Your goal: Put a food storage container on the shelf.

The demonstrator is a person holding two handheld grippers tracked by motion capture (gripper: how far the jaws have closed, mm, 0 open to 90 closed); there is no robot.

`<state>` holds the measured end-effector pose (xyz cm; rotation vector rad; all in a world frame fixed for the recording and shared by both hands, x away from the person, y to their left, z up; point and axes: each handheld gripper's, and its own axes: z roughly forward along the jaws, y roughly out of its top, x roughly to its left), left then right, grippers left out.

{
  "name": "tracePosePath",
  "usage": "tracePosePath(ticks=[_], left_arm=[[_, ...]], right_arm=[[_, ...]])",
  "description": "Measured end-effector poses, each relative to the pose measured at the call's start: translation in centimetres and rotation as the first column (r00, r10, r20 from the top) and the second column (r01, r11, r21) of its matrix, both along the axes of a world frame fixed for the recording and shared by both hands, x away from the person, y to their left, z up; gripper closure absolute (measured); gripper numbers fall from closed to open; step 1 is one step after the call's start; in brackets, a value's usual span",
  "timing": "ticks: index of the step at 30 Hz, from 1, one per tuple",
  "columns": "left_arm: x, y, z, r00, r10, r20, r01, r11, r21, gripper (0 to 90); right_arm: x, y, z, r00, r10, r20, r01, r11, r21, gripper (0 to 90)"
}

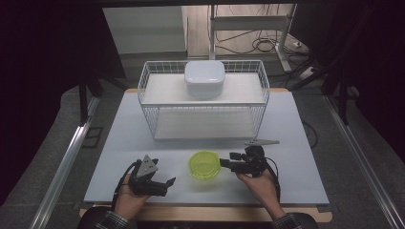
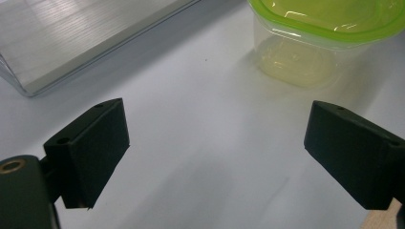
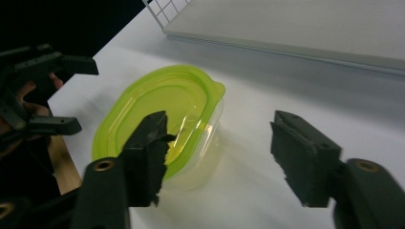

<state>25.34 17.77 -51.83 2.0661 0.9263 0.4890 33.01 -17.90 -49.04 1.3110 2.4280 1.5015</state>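
Beside the lidded container, both grippers' fingers stand apart, gripping nothing.

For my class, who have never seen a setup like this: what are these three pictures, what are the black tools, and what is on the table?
A person sits at a table and holds a black two-jaw tool in each hand. The high view looks down from above: the left tool is at the left, the right tool at the right. The other two pictures come from small cameras riding on each tool, looking along its jaws.

Between the tools stands a clear container with a green lid. Behind it is a white wire rack with a white lidded box on its upper shelf. A small grey plate lies beside the rack.

Nothing is held. The left tool's jaws stand wide apart over bare table; the right tool's jaws are apart, right beside the container's lid.
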Motion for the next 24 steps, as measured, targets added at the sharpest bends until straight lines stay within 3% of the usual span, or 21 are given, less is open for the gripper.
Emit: tracePosePath(ticks=[5, 8, 14, 19, 24], left_arm=[[0.0, -0.2, -0.1, 1.0000, -0.007, -0.002, 0.007, 0.9999, 0.010, 7.9], [0.0, -0.3, -0.2, 0.9999, -0.012, -0.006, 0.013, 0.9998, 0.018, 7.9], [0.0, -0.5, -0.3, 0.9998, -0.018, -0.008, 0.018, 0.9993, 0.031, 7.8], [0.1, -0.6, -0.4, 0.9997, -0.022, -0.010, 0.023, 0.9989, 0.041, 7.8], [0.0, -0.7, -0.4, 0.9995, -0.030, -0.008, 0.030, 0.9982, 0.052, 7.8]], right_arm=[[0.6, 0.2, -0.3, 0.9955, -0.010, -0.094, 0.015, 0.999, 0.050, 47.5], [0.9, 0.4, -0.5, 0.9927, -0.018, -0.119, 0.023, 0.999, 0.043, 51.1], [1.9, 0.5, -1.1, 0.9792, 0.000, -0.203, 0.022, 0.994, 0.105, 56.7], [2.4, 1.0, -1.5, 0.9689, 0.035, -0.245, -0.001, 0.990, 0.138, 63.1], [2.5, 1.4, -1.6, 0.9625, 0.042, -0.268, -0.005, 0.991, 0.137, 71.1]])
